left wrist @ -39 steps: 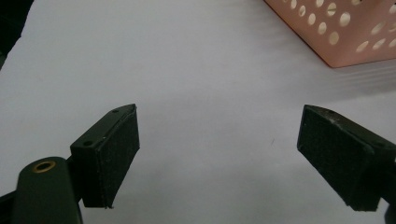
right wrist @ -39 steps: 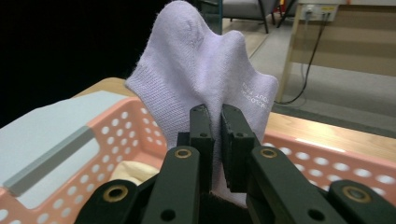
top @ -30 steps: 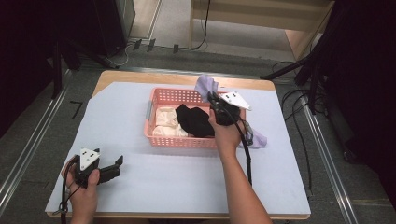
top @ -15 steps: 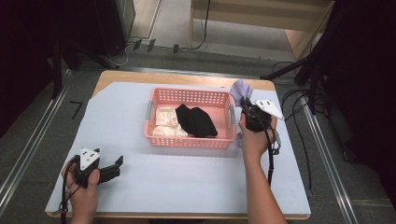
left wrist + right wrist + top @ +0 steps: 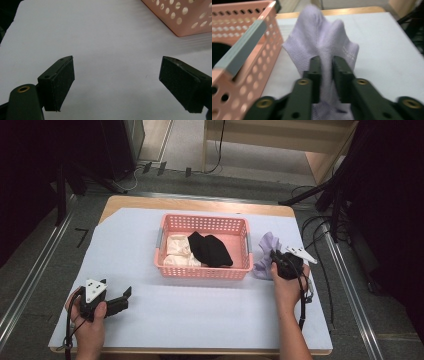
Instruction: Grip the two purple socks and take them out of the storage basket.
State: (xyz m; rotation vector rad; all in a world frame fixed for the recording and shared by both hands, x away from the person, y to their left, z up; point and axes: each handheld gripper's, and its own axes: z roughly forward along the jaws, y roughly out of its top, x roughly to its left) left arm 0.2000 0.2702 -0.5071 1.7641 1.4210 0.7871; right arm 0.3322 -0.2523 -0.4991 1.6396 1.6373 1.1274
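Lilac sock, pink basket, seemingly cream cloth

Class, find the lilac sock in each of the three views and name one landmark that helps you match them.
High view: the lilac sock lies right of the pink basket, gripped by the right tool.
Left gripper view: not in it.
Right gripper view: centre, pinched between the jaws.
Shared landmark: the pink basket, also top right.

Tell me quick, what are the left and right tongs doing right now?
Left tongs: open, holding nothing, over the white sheet.
Right tongs: shut on the purple sock, beside the pink basket.
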